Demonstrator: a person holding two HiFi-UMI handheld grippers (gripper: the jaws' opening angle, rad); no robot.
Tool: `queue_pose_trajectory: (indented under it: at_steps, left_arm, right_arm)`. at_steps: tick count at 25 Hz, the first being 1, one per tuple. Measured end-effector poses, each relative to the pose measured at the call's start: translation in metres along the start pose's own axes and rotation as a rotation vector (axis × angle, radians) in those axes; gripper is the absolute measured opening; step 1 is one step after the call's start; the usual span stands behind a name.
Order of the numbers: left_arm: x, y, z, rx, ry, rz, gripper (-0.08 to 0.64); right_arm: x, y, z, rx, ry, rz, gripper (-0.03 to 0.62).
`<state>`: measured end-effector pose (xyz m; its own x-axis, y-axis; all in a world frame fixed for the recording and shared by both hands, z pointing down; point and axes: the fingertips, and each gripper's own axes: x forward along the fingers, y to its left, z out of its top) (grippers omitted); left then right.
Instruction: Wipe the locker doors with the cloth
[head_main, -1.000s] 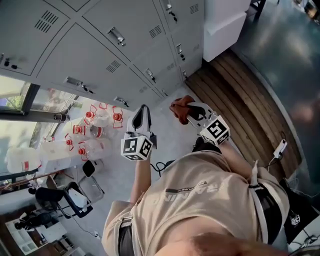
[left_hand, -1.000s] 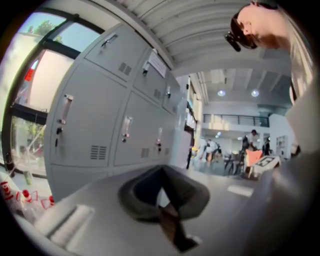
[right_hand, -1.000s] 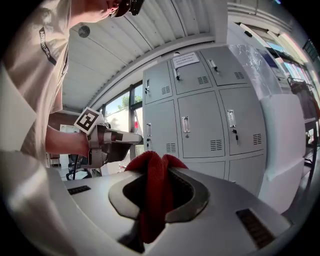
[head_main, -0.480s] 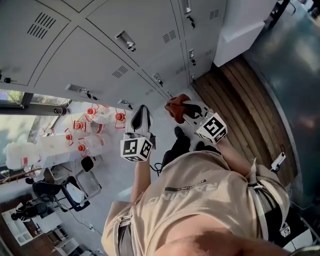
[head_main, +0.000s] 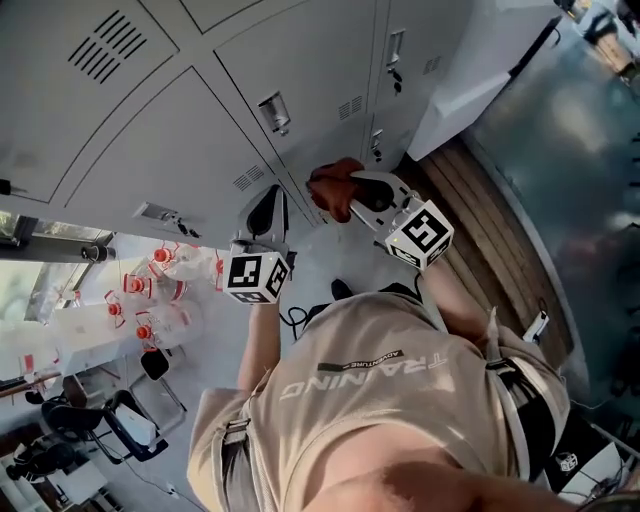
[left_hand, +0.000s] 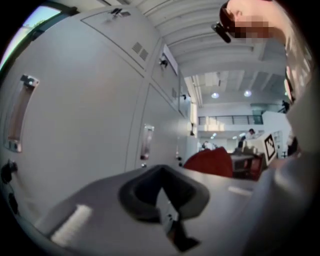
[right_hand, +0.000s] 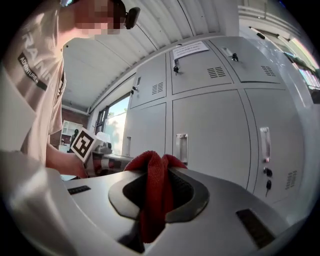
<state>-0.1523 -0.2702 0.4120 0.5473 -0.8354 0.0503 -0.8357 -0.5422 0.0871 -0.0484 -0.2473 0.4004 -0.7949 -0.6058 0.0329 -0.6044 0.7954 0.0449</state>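
Grey locker doors (head_main: 200, 130) with handles and vents fill the top of the head view. My right gripper (head_main: 352, 190) is shut on a red cloth (head_main: 332, 186) and holds it near the lower doors. In the right gripper view the red cloth (right_hand: 152, 192) bulges up between the jaws of the right gripper (right_hand: 157, 172), and the locker doors (right_hand: 212, 130) stand a short way ahead, apart from it. My left gripper (head_main: 268, 207) points at the doors beside it, shut with nothing in it. From the left gripper (left_hand: 162, 189) I see the locker doors (left_hand: 80, 115) close on the left and the red cloth (left_hand: 212, 162) ahead.
Several water bottles with red caps (head_main: 150, 290) lie on the floor at left. A wooden floor strip (head_main: 495, 235) and a white cabinet (head_main: 470, 60) are at right. A black cable (head_main: 298, 318) and an office chair (head_main: 125, 425) sit behind me.
Both grippers have moved up and closer to the locker doors, and the red cloth has gone with the right one. The lockers now fill more of the view.
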Motion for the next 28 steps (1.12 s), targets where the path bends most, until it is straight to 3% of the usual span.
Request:
queue_pose_trajectory:
  at_steps: [8,12,18,23,28]
  left_arm:
    - [0.007,0.037,-0.01,-0.005,0.047,-0.003,0.005]
    - [0.006,0.046,-0.015,-0.019,0.064,0.034,0.006]
    - [0.01,0.04,-0.013,-0.021,0.065,0.092,0.005]
    - [0.004,0.033,-0.002,-0.012,0.042,0.161,0.005]
    - [-0.016,0.032,-0.007,-0.038,0.041,0.271,0.005]
  right_arm:
    - [0.057,-0.034,0.112,-0.129,-0.148,0.051,0.046]
    - [0.073,-0.04,0.167,-0.23,-0.216,0.103,0.046]
    - [0.084,-0.047,0.237,-0.269,-0.335,0.195,0.046]
    - [0.1,-0.052,0.259,-0.313,-0.354,0.263,0.046]
    - [0.116,-0.067,0.251,-0.317,-0.347,0.252,0.046]
